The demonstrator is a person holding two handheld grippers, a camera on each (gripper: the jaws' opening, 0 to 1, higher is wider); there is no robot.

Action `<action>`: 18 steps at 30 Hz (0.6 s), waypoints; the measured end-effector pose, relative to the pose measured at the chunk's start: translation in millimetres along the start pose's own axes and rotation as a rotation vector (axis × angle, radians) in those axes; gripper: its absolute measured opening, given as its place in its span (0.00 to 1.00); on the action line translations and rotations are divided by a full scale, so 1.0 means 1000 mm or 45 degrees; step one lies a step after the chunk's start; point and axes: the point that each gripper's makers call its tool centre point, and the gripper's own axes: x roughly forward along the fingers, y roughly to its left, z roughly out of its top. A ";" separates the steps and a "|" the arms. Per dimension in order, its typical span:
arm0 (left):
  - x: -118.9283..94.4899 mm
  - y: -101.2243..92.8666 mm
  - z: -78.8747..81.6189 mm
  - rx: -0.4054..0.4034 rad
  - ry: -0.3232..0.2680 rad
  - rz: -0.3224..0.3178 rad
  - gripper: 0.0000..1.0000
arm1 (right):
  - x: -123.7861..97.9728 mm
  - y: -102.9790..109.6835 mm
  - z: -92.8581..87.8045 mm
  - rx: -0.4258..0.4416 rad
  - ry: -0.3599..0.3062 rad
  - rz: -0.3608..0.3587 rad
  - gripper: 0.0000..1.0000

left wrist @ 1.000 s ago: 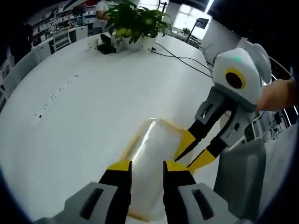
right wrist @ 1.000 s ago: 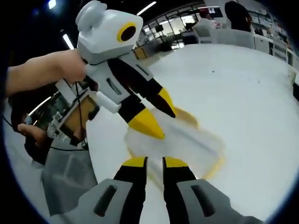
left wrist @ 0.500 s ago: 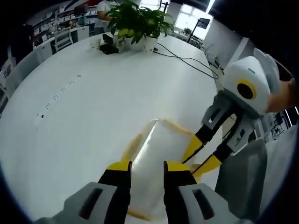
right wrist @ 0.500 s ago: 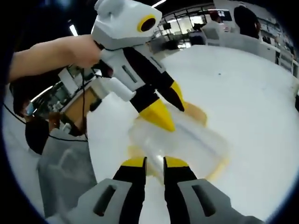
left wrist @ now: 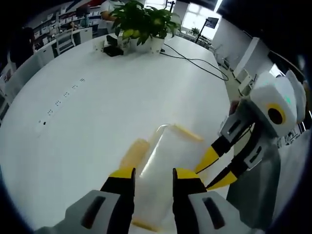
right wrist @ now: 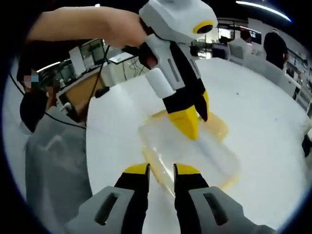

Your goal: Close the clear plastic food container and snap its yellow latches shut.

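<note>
Container (left wrist: 163,161) of clear plastic lies flat on the round white table (left wrist: 87,112), with yellow latches (left wrist: 135,153) showing along its edges. In the left gripper view it sits just ahead of the left gripper (left wrist: 152,174), whose yellow-tipped jaws stand a little apart over the near end of the lid, with nothing between them. One latch lies folded out at the container's left side and another (left wrist: 187,132) at its far end. The right gripper (left wrist: 217,169) reaches in from the right of that view, its two yellow tips close together and pointing at the container's right edge; whether they touch it cannot be told.

In the right gripper view the container (right wrist: 195,151) lies just beyond the right gripper (right wrist: 161,169), whose jaws are narrowly parted and hold nothing. The left gripper (right wrist: 190,117) comes down from above there, held by a person's hand (right wrist: 122,29), its yellow tips over the far part of the lid. A yellow latch (right wrist: 217,127) shows behind those tips and another (right wrist: 156,165) runs along the near edge.

Across the table, potted plants (left wrist: 141,22) stand at the far rim, with a black cable (left wrist: 195,63) trailing over the surface beside them. A grey chair back (right wrist: 53,161) stands just off the table's edge.
</note>
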 end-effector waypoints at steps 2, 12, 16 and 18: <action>0.001 0.000 0.000 0.005 0.005 0.001 0.23 | 0.000 -0.001 0.000 -0.014 -0.001 -0.008 0.16; 0.003 0.002 0.006 0.053 0.019 -0.008 0.24 | 0.002 0.000 -0.001 -0.142 0.002 -0.060 0.15; 0.006 0.004 0.005 0.103 0.054 -0.007 0.26 | 0.003 0.002 -0.001 -0.176 -0.001 -0.075 0.16; 0.008 0.003 0.004 0.129 0.070 -0.011 0.27 | 0.003 0.001 -0.001 -0.179 -0.005 -0.078 0.17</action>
